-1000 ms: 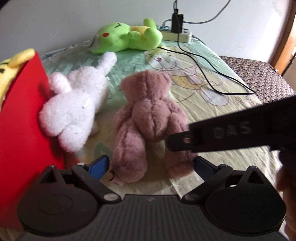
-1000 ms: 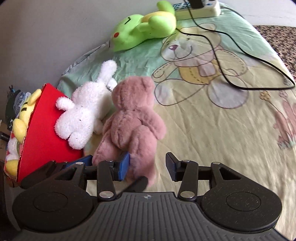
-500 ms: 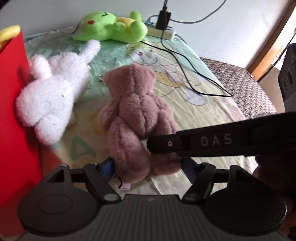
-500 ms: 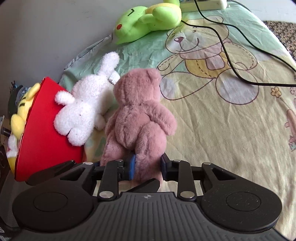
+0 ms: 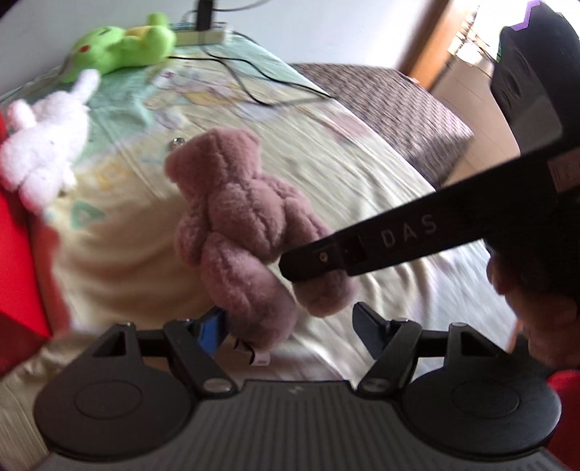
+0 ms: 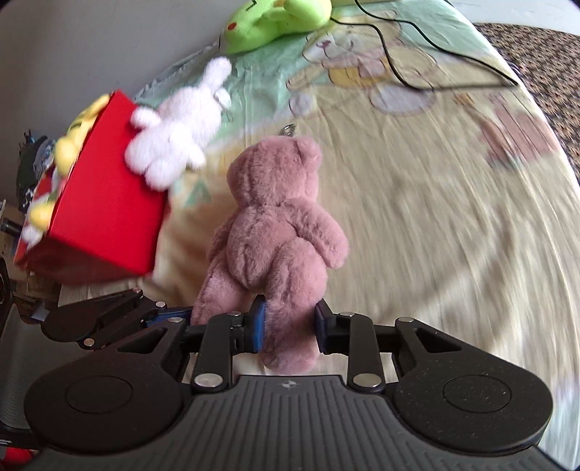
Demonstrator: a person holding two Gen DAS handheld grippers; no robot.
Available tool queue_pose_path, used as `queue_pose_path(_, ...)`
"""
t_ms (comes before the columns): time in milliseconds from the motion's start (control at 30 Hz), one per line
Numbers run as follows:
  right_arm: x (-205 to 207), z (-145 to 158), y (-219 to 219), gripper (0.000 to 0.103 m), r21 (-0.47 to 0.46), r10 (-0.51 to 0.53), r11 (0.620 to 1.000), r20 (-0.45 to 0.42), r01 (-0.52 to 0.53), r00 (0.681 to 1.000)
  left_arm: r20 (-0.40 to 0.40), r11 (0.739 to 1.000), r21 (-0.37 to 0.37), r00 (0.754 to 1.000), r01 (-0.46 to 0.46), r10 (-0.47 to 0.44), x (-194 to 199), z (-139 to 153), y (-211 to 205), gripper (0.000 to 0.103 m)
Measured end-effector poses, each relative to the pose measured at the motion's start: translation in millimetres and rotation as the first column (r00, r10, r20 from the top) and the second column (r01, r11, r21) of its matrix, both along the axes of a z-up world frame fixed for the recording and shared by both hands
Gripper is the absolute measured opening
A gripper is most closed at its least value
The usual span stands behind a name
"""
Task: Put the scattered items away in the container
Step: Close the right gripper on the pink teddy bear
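Note:
A pink-brown teddy bear hangs above the bedsheet, seen from behind. My right gripper is shut on its right leg. In the left wrist view the bear is lifted, and my left gripper is open with the bear's other leg between its jaws. A red box with yellow toys inside stands at the left; it also shows in the left wrist view. A white plush rabbit leans on the box. A green plush lies at the far end of the bed.
A black cable runs across the cartoon bedsheet. A white power strip sits by the wall. A dark patterned mattress edge lies right of the sheet.
My right gripper closed on the bear's leg and lifted the bear off the sheet. Both cameras moved up and back, with motion blur.

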State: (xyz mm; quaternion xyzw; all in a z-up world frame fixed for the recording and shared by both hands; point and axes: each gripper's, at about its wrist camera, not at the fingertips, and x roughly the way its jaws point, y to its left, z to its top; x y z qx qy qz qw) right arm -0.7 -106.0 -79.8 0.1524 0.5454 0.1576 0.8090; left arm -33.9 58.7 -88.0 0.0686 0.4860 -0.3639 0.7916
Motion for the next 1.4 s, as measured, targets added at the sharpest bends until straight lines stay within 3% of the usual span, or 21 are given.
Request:
queue_pose_path(267,-34,-6,-6,0.035,0.001,-0.016,1.0,-0.042,0.016,0.999,0.012,1.0,-0.006,1.0,0.007,-0.007,-19,9,9,0.071)
queue_pose_path(500,-40,10,-27,0.038,0.066,-0.139,0.988,0.011,0.138,0.99,0.081,0.999,-0.032,0.996,-0.042,0.044,-20,31,23,0.073)
queue_pose_path(633,-27,6,-35,0.039,0.109,-0.218,0.971,0.018,0.215,0.976,0.103,0.998,-0.011,0.993,-0.063,0.064,-8,31,16,0.073)
queue_pose_path(667,-23,4,-36,0.044,0.123,-0.227,0.967,0.02,0.223,0.974,0.098,0.998,-0.011,0.993,-0.068,0.069,-4,29,14,0.074)
queue_pose_path(733,-16,1,-33,0.053,0.137,-0.228,0.965,0.025,0.223,0.973,0.06,0.996,-0.013,0.994,-0.087,0.088,7,21,13,0.075)
queue_pose_path(1033,-6,-12,-23,0.06,0.115,-0.183,0.977,0.015,0.181,0.983,-0.02,0.995,-0.031,0.996,-0.093,0.093,15,0,6,0.073)
queue_pose_path(1200,-1,-16,-21,0.057,0.122,-0.161,0.98,0.01,0.159,0.987,-0.041,0.995,-0.035,0.995,-0.096,0.094,22,-3,5,0.075)
queue_pose_path(1400,-4,-14,-20,0.053,0.117,-0.142,0.983,0.023,0.139,0.99,-0.006,0.997,-0.021,0.997,-0.076,0.076,16,1,2,0.071)
